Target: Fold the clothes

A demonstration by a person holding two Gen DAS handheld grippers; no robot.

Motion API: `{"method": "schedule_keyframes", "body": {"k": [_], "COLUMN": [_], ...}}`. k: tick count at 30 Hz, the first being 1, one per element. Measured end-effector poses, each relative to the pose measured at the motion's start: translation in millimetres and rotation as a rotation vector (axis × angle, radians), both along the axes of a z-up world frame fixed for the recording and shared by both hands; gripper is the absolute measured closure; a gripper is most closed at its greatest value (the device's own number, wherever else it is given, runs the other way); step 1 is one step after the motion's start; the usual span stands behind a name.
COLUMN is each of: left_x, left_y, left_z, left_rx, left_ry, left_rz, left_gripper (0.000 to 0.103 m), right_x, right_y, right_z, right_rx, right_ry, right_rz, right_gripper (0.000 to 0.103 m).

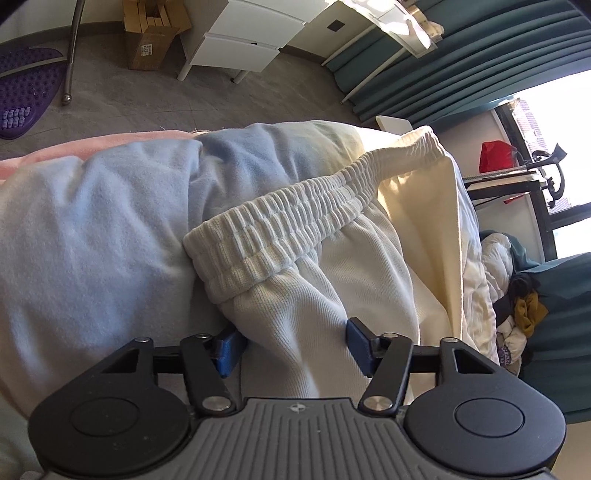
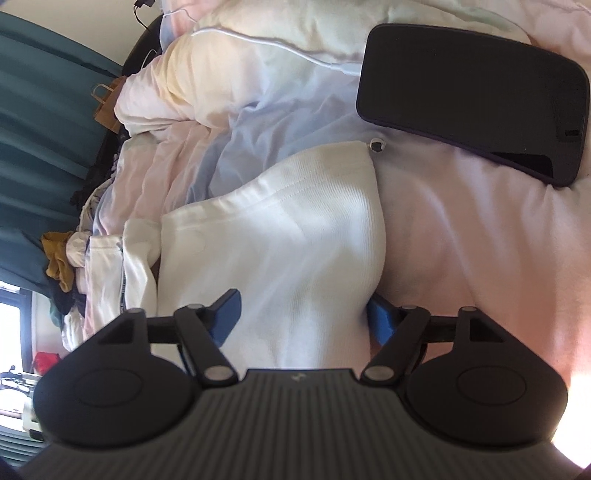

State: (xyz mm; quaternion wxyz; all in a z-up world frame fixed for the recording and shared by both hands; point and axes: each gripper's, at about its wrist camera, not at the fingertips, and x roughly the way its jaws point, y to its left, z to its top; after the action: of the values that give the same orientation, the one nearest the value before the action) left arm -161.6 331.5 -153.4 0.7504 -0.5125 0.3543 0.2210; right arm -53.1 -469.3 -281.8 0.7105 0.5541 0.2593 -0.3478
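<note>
White sweatpants (image 1: 332,266) lie on a pastel blanket (image 1: 92,229); the ribbed elastic waistband (image 1: 295,221) runs up to the right in the left wrist view. My left gripper (image 1: 295,343) has its blue fingers (image 1: 227,349) apart, with a bunched fold of the pants below the waistband between them. In the right wrist view my right gripper (image 2: 306,315) also has its fingers (image 2: 225,314) apart, straddling a white leg end (image 2: 288,229) with a stitched hem. Whether either gripper pinches the cloth is not clear.
A black phone (image 2: 469,96) with a white cable (image 2: 273,40) lies on the blanket (image 2: 461,229) near the hem. A heap of clothes (image 1: 517,306) sits by teal curtains (image 1: 480,55). White drawers (image 1: 243,37) and a cardboard box (image 1: 151,33) stand on the floor.
</note>
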Motion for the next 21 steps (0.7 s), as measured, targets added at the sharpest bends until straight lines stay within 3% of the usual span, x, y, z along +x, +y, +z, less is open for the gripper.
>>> {"method": "schedule_keyframes", "body": {"k": [2,4,6,7,9,14,21], "left_x": [-4,-9,-16,-21,-32,-64,-105], "left_y": [1,3,2,2,2,8,26], "left_z": [0,1,5,8,17,32,45], "left_rx": [-0.002,-0.008,-0.013,-0.016,-0.015,-0.085,-0.166], "left_ry": [-0.007,-0.023,-0.064,-0.088,-0.134,-0.261,-0.342], "left_rz": [0.007,0.015,0.006,0.0,0.0,0.025,0.032], "left_gripper": [0.064,0.073,0.076,0.079,0.094,0.097,0.099], "right_x": [1,-1,-5,-8,-13,-28,-59], "right_y": [2,3,4,4,7,19,15], "right_z": [5,9,13,15,23,52,94], "right_rx": [-0.046,-0.076,-0.095,-0.103,-0.135,-0.247,-0.322], "right_ry": [0.042,0.055,0.034,0.018,-0.018,-0.115,-0.278], "right_rz": [0.008,0.007,0.0,-0.004,0.002,0.044,0.024], "right_gripper": [0.058,0.085,0.091,0.092,0.093,0.094,0.094]}}
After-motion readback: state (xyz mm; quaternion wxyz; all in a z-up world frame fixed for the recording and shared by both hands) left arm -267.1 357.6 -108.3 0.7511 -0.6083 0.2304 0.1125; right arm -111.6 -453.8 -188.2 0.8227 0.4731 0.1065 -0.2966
